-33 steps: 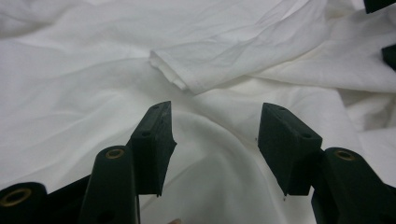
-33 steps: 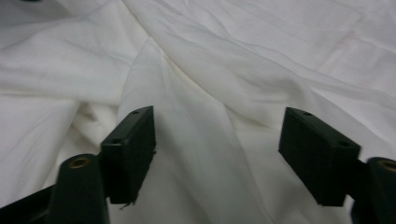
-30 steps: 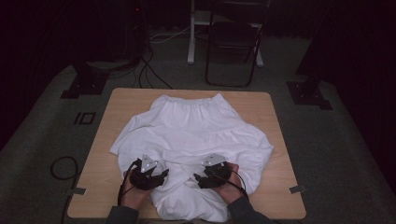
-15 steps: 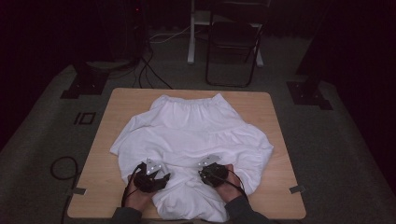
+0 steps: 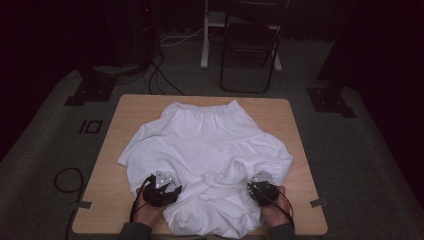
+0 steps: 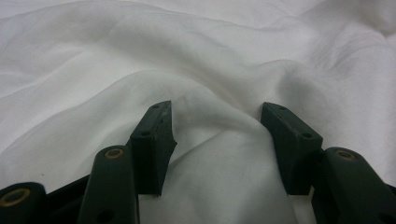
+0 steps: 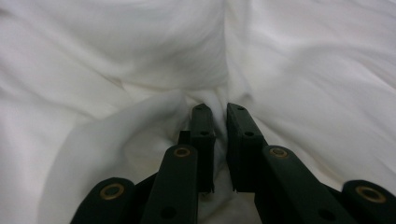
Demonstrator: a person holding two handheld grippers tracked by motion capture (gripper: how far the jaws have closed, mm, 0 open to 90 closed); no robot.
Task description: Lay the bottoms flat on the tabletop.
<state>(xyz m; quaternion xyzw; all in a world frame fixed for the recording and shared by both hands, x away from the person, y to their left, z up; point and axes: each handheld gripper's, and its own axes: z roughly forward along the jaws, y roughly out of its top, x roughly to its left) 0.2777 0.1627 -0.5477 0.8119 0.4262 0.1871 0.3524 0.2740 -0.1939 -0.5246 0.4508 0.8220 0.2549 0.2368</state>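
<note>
From above, a white cloth (image 5: 207, 160) lies crumpled on the desk (image 5: 115, 150), its near edge hidden between two hands. The left hand-held gripper (image 6: 217, 140) stands wide over a fold. The right hand-held gripper (image 7: 218, 140) pinches the cloth.

High view: overhead, facing forward and down at the whole surface (image 5: 115, 150). Gripper views: very close, along each claw, sharing the cloth (image 5: 210, 150) near the front edge.
</note>
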